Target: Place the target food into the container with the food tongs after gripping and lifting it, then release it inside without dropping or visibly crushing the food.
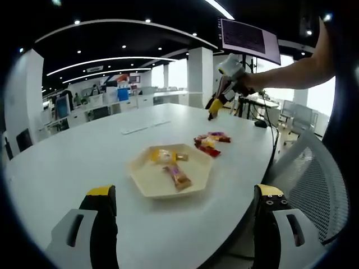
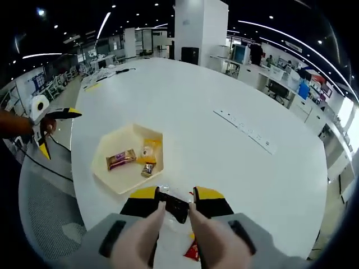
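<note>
A pale hexagonal tray (image 1: 147,185) lies flat on the white surface (image 1: 84,151). Three wrapped snacks are seen inside it: a brown-wrapped bar (image 2: 120,159), a yellow packet (image 2: 149,150) and a small dark sweet (image 2: 148,168). Just beside the tray, a heap of red and yellow wrapped snacks (image 1: 210,141) rests on the surface. A dark-wrapped snack (image 2: 175,205) is clamped between the right claw (image 2: 175,199) tips.
</note>
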`<action>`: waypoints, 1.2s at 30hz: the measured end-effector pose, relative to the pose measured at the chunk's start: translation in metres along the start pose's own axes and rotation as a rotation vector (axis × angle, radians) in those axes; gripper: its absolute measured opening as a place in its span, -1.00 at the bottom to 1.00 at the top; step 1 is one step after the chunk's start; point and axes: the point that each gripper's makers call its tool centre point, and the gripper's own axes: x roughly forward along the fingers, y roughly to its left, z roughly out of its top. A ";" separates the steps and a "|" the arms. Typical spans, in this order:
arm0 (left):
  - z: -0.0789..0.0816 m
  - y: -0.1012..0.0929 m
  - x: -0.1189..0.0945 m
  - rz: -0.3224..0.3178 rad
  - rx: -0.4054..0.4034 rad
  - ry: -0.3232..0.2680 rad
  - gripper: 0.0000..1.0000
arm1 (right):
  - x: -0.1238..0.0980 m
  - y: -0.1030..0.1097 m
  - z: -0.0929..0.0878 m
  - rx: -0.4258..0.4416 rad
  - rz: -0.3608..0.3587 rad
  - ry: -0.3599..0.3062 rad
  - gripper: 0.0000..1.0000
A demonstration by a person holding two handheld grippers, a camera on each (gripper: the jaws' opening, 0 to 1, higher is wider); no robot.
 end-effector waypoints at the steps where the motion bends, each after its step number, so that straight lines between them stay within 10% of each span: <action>1: 0.000 0.000 0.000 0.000 0.000 -0.001 0.99 | 0.002 0.002 0.002 -0.002 0.003 -0.001 -0.54; 36: 0.001 0.000 -0.001 0.006 0.002 -0.008 0.99 | 0.048 0.070 0.076 -0.085 0.104 -0.054 -0.61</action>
